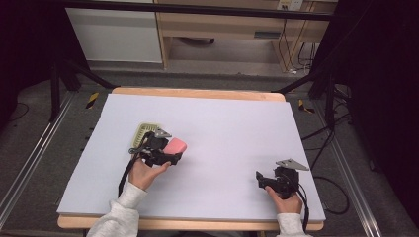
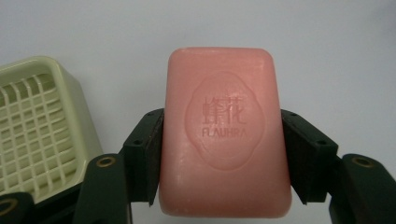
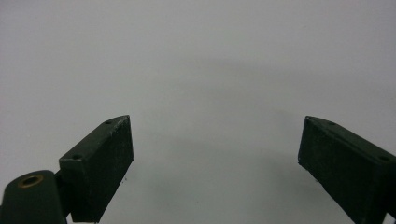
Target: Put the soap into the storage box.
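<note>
Stamped into the pink soap bar (image 2: 225,130), inside a raised oval medallion, were three Chinese-style characters I could not read with confidence and, beneath them, Latin capitals reading roughly "FLAUHRA". The bar was salmon pink, rectangular with rounded corners, its surface smooth and slightly waxy.

In the left gripper view the soap sat lengthwise at centre frame, both black jaws of the left gripper (image 2: 224,154) pressed flat against its long sides, so that claw was clamped on the bar. At the left edge of that frame stood a pale green soap dish (image 2: 35,130) with a gridded, slatted floor, near the bar but not touching it.

In the high view the soap (image 1: 175,146) appeared left of centre on the white table (image 1: 237,128), with the dish (image 1: 146,132) just up and left of it, partly behind the gripper.

The right gripper (image 3: 215,163) was at lower right of the high view (image 1: 269,180), its jaws well apart over bare tabletop.
</note>
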A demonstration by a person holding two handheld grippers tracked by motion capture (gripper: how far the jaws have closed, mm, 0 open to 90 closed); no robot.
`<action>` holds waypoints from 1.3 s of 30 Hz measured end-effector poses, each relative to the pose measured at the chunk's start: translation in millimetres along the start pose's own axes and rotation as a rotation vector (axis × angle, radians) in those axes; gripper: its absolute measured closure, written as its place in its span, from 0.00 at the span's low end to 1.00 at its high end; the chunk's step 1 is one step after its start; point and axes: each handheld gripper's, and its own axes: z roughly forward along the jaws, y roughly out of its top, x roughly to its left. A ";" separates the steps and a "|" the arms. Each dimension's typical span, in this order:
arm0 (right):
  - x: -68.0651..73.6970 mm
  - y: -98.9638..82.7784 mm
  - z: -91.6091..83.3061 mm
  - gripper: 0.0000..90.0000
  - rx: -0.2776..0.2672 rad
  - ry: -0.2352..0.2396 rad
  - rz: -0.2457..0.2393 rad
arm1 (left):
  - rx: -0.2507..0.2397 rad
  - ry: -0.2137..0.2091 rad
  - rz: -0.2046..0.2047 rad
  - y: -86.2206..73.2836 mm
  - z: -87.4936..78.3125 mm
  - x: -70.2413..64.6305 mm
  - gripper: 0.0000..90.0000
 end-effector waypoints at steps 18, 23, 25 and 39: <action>0.0 0.0 0.3 0.12 0.000 0.000 -0.003 | -0.024 0.025 -0.046 -0.6 -11.0 22.9 0.41; 0.0 0.0 0.3 0.12 0.001 0.000 -0.002 | -0.025 0.035 -0.058 -1.6 -12.7 29.4 0.41; 0.0 0.0 0.4 0.12 0.002 0.000 -0.002 | -0.025 0.043 -0.062 -1.3 -13.5 32.3 0.41; 0.1 0.1 0.6 0.12 0.001 -0.002 -0.005 | -0.014 0.079 -0.096 0.5 -10.2 51.7 0.41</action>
